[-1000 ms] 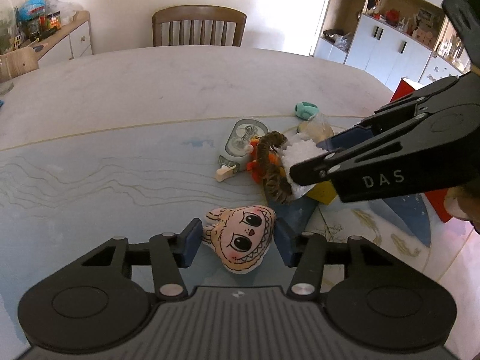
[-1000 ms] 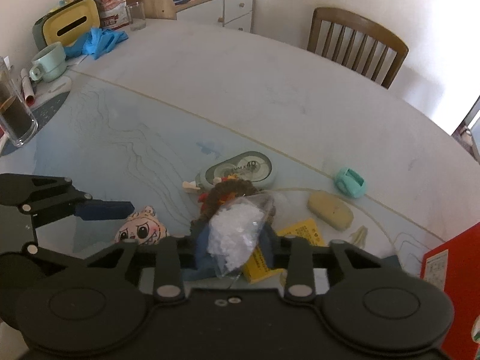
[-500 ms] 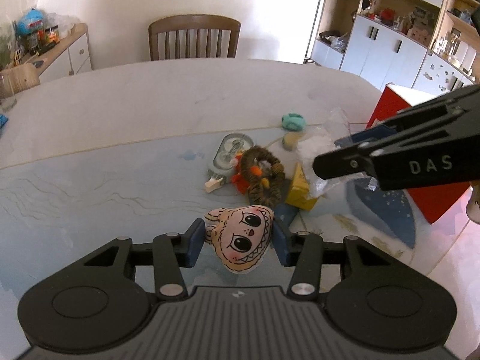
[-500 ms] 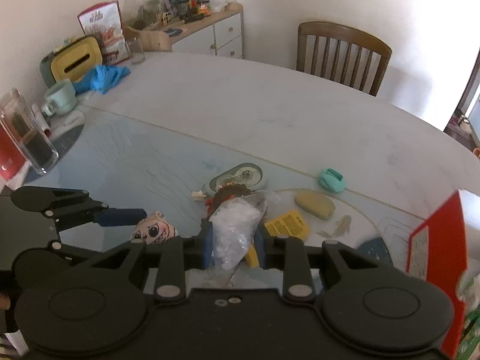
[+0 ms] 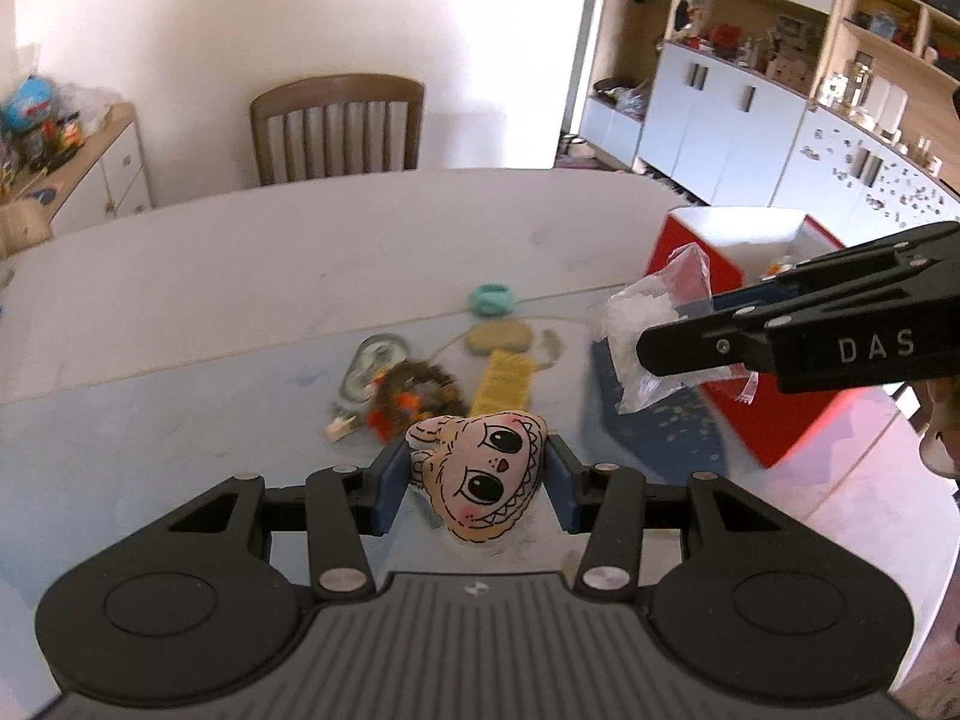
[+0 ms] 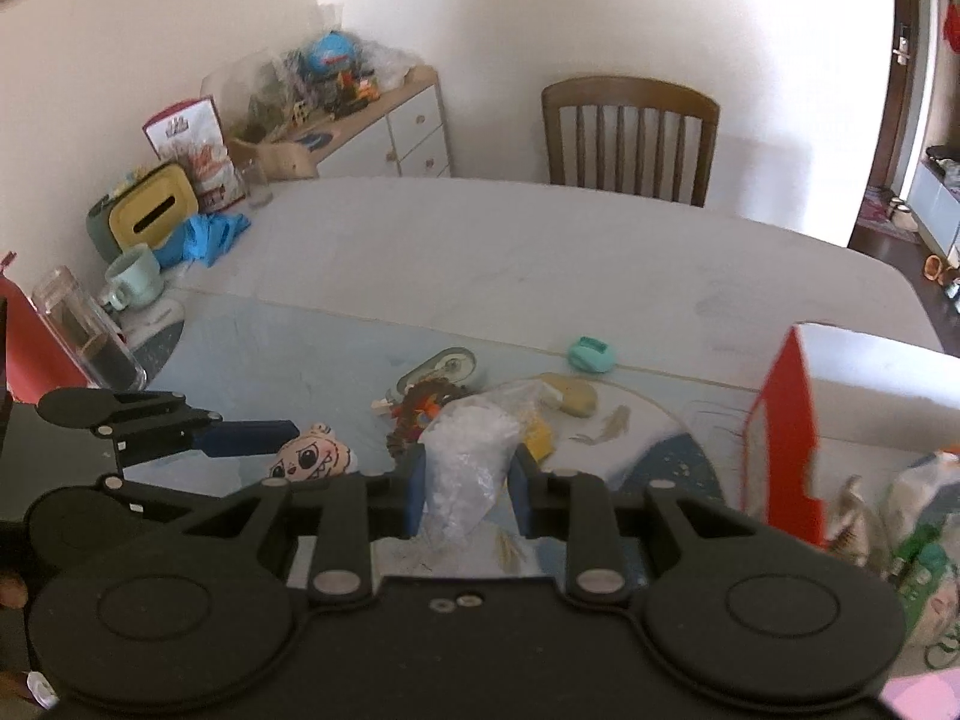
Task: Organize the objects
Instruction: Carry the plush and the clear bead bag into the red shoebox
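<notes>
Carrying two things at once, you hold the flat cartoon-face plush (image 5: 480, 483) pinched between the pads of the left gripper (image 5: 474, 489), clear of the table (image 5: 300, 252), while the right gripper (image 6: 467, 495) has its jaws drawn narrow on a clear plastic bag of white bits (image 6: 465, 450), which hangs beside the open red box (image 5: 774, 372) at the table's right end. Judging by the task, the box is where both should go, so bring the bag over the opening before you loosen the grip, and keep the plush level and well apart from the other gripper so the two do not knock. Left on the blue mat (image 5: 180, 420) are a brown woven ring (image 5: 420, 390), a yellow card (image 5: 504, 381), a tan oval piece (image 5: 500, 337), a teal clip (image 5: 492, 300) and a grey tape dispenser (image 5: 372, 360). The box's inside is mostly hidden behind its wall and the right gripper, so you cannot tell how much room is left, and motion blur softens the small items.
</notes>
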